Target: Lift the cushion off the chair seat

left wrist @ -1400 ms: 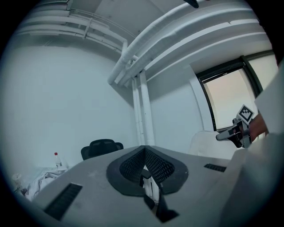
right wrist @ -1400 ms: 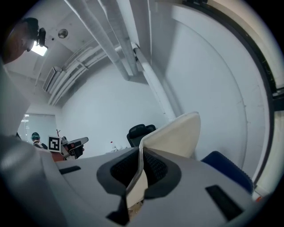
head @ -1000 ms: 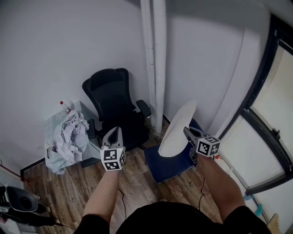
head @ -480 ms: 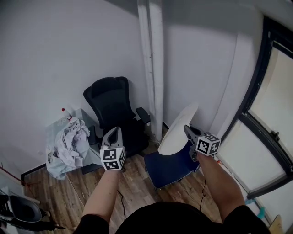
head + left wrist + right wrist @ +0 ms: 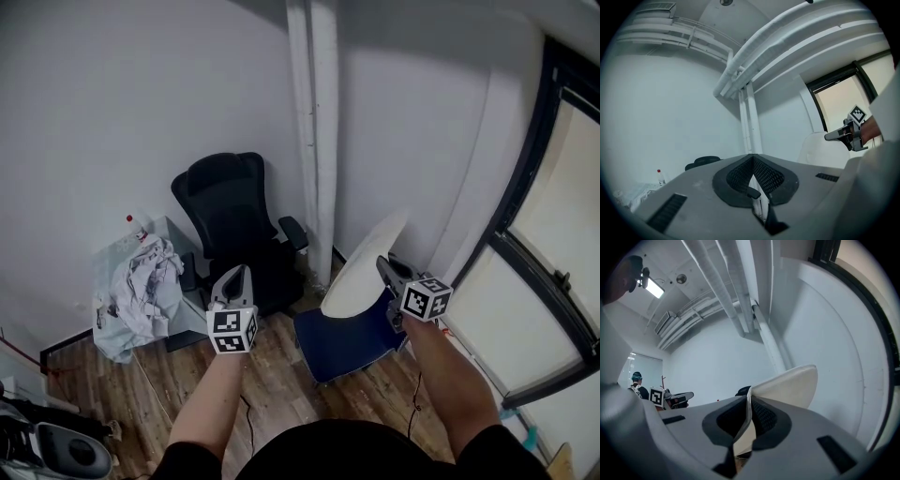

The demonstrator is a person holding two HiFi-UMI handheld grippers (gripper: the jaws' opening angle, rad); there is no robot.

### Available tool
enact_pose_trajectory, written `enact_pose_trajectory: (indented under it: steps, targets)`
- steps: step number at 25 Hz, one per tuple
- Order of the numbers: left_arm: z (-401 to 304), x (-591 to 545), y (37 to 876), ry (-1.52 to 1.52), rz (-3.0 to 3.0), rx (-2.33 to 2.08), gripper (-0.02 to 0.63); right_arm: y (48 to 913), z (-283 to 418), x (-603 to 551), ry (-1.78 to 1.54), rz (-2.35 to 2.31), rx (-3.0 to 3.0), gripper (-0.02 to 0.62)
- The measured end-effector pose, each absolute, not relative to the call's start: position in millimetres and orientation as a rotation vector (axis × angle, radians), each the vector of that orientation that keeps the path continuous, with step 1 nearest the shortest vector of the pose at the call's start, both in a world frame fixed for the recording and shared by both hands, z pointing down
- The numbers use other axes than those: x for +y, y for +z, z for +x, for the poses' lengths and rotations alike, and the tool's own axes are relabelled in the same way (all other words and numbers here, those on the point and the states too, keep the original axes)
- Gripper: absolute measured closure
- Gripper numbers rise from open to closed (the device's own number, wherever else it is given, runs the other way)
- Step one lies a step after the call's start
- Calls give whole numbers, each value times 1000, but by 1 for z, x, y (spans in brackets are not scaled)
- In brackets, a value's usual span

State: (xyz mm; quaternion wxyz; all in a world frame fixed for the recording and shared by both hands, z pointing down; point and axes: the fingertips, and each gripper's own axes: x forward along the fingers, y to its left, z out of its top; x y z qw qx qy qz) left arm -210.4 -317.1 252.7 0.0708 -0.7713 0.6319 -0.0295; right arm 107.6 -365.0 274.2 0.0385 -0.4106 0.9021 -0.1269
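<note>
Cream oval padded cushion (image 5: pixel 364 265), rim pinched in our right gripper (image 5: pixel 382 268), left gripper (image 5: pixel 238 275) clenched empty; we fear its weight pulling it free

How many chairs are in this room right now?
2: a black office chair at the back, and a blue chair to its right, beneath the white cushion. Others may be hidden.

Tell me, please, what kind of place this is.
Probably a corner of an office or workroom. A black office chair stands by a plain white wall, white pipes run up the wall beside it, and a large dark-framed window is at the right.
</note>
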Motion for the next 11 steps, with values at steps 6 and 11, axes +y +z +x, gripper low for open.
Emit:
enact_pose_trajectory:
  steps: [6,11]
  targets:
    - [-206,-316,260,-100,-2330,1904,601,278,109,-366,-406,-1275,2757,565]
    - [-202,-318,255,-95,-2329,1890,601,278,109,-368,-408,-1272,2754,565]
